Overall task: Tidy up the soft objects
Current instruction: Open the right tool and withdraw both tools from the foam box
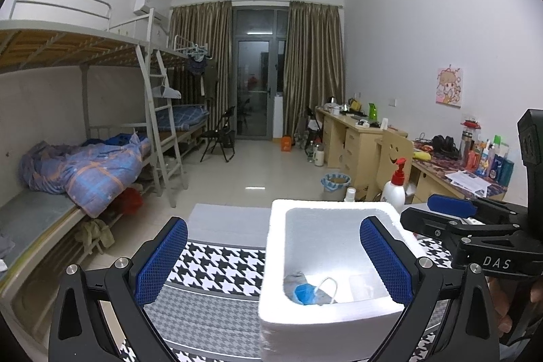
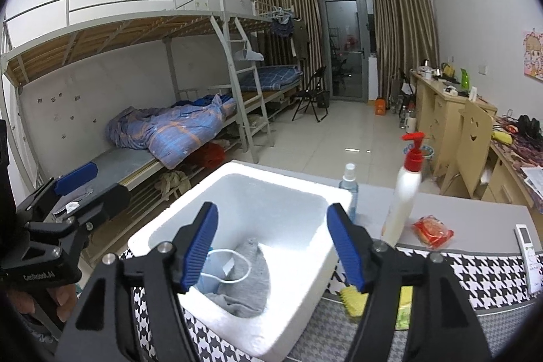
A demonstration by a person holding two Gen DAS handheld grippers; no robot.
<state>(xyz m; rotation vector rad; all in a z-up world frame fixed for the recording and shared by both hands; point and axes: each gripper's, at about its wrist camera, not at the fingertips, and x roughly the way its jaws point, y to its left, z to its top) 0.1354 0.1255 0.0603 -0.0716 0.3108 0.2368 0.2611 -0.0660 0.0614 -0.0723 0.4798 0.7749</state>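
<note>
With both grippers' fingers apart and empty, the grey cloth (image 2: pixel 246 273) and blue mask (image 1: pixel 305 293) lie in the foam box (image 2: pixel 271 324) just below the right gripper (image 2: pixel 273 248), and the yellow sponge (image 2: pixel 353 301) sits under its right finger, nearer than the left gripper (image 1: pixel 271 260).

Foam box (image 2: pixel 288 189) on houndstooth tablecloth (image 2: pixel 488 280)

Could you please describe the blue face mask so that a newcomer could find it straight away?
Start at the white foam box on the houndstooth cloth. At its bottom, a grey garment lies crumpled, and the face mask lies against it. It alone there is blue, with a white ear loop.
</note>
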